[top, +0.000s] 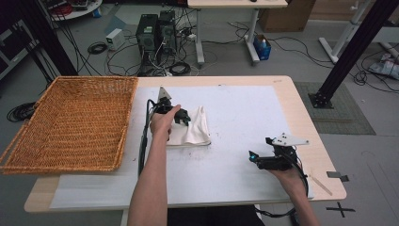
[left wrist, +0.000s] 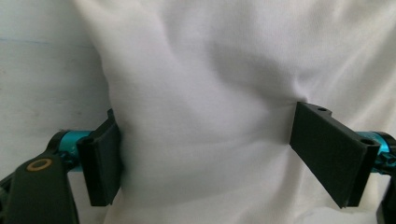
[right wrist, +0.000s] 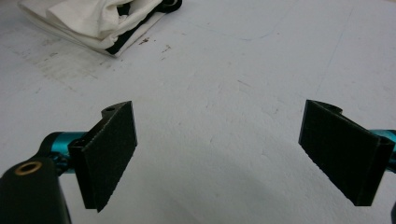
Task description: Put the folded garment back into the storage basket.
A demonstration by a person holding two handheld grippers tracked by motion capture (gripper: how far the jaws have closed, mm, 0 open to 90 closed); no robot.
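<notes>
Two grippers in play, one folded white cloth (top: 190, 128) on the white mat (top: 244, 117), near its left side and just right of the wicker basket (top: 70, 122).

Your left gripper (top: 184, 117) sits over the cloth's upper left part. In the left gripper view the jaws stand wide, straddling the cloth (left wrist: 201, 116); the pads are beside the fabric, not pinching it. Released, then, with cloth between the jaws. No earlier frame here, so nothing noted on how it got there.

Your right gripper (top: 254, 157) rests low over bare mat toward the near right corner, well apart from the cloth. Its jaws are spread with nothing between them; the right gripper view shows only mat beneath, and the cloth (right wrist: 98, 21) far off at upper left.

Step in hand, as judged: the fold looks finished and you are at the point of either re-gripping or letting go. Likely next move: close the left jaws on the stacked layers, all of them, then lift and carry left over the basket rim. Risk: catching the top layer alone would unfold it.

Basket: nothing visible inside; woven floor bare.
</notes>
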